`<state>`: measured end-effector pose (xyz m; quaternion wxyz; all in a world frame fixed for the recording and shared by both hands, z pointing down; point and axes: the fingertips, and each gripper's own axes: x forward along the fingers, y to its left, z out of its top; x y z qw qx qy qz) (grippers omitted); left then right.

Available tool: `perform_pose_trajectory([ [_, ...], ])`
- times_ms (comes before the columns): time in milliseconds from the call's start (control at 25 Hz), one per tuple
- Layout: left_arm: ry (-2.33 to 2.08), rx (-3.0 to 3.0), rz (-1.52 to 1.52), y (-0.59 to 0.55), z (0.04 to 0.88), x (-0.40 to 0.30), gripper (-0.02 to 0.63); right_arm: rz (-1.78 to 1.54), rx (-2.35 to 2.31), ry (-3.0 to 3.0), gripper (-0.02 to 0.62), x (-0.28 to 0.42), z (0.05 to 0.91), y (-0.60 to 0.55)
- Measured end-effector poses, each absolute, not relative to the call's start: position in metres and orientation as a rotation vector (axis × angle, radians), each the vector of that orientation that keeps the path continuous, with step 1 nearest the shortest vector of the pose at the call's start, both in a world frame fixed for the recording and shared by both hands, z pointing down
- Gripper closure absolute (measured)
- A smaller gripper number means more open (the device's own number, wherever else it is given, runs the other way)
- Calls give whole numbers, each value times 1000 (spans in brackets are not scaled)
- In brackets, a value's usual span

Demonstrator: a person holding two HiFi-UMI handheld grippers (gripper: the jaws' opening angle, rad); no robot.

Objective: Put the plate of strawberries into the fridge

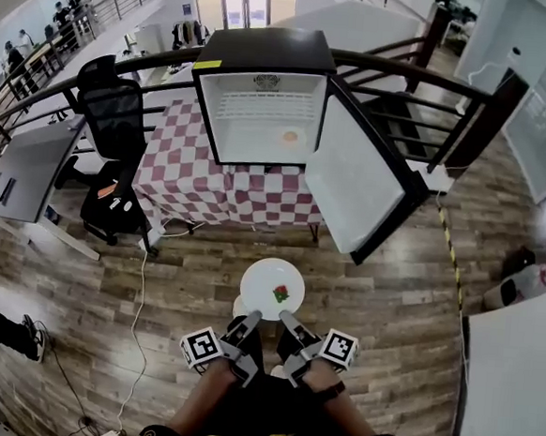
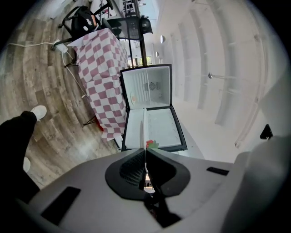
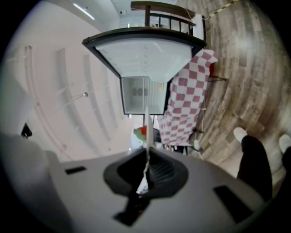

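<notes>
Left gripper (image 1: pixel 252 318) and right gripper (image 1: pixel 288 319), close under the head camera, are each clamped on the near rim of the white plate (image 1: pixel 261 279). Both gripper views show that rim edge-on, pinched between the pads. Strawberries (image 1: pixel 281 294) sit right of centre on it. Plate hangs level above the wood floor (image 1: pixel 389 297), well short of the fridge (image 1: pixel 263 108), whose door (image 1: pixel 355 186) stands wide. Step in hand looks like the carry. Next move likely calls for stepping forward, raising the plate to shelf height and sliding it in without tipping.
</notes>
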<state>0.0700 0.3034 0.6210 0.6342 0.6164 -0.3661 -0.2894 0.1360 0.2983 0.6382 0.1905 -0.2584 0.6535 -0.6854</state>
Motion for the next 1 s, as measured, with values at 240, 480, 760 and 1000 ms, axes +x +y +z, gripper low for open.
perform_pose_trajectory([
  [240,-805,1456,-627,222,614,40,578,-1854,-755,1873,563,105,632,219],
  [480,-770,1483,-633,143,601,-5,578,-1815,-773,1873,563,61,623,141],
  [760,-734,1452,-627,71,598,-51,578,-1816,-791,1820,563,16,614,71],
  [1000,-712,1436,-628,27,585,-83,578,-1797,-798,1821,563,-16,604,27],
])
